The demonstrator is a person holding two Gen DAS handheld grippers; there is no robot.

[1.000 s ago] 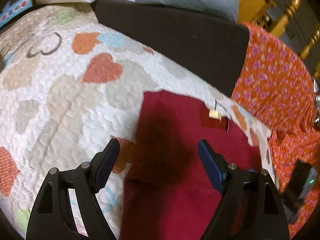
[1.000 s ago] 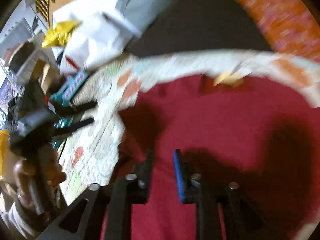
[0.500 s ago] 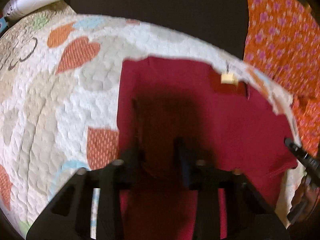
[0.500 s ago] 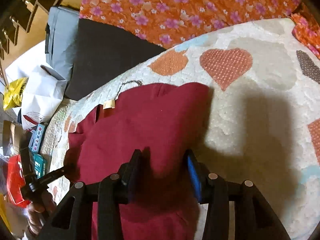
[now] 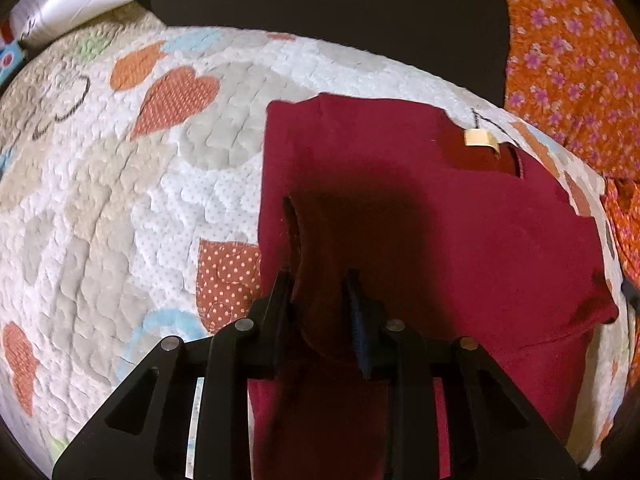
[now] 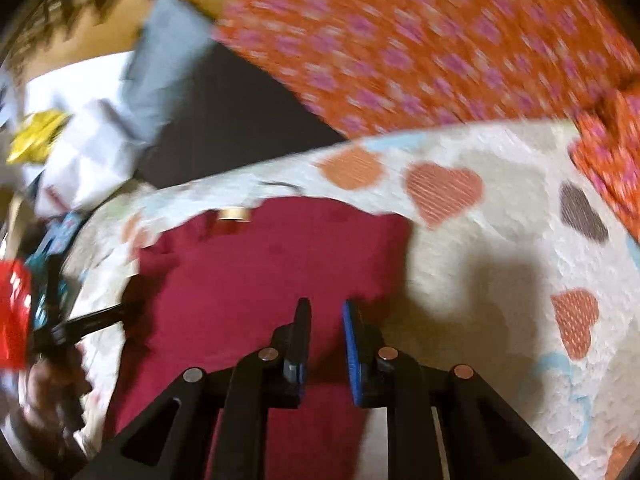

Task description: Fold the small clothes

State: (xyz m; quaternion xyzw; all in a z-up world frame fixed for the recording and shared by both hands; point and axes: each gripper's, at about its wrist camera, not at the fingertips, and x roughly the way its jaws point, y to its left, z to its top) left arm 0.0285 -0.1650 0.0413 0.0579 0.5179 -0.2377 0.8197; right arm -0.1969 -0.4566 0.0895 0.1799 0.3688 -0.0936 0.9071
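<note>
A dark red garment point(image 5: 440, 240) with a tan neck label point(image 5: 481, 139) lies spread on a white quilt with heart patches point(image 5: 120, 200). My left gripper point(image 5: 318, 280) is shut on a raised fold of the red garment near its left edge. In the right wrist view, which is blurred by motion, the red garment point(image 6: 260, 272) lies on the quilt point(image 6: 500, 260). My right gripper point(image 6: 326, 308) is narrowly closed on the red cloth near its right side. The left gripper point(image 6: 92, 320) shows there at the garment's left edge.
An orange cloth with pink flowers point(image 5: 568, 60) lies at the right, also in the right wrist view point(image 6: 420, 40). A dark cushion point(image 5: 340, 12) sits behind the quilt. White bags point(image 6: 80, 152), a yellow packet point(image 6: 36, 132) and a red object point(image 6: 14, 320) lie at the left.
My left gripper went from wide open to shut on a fold of the red garment. My right gripper stayed on the cloth and swung across; its view is now blurred.
</note>
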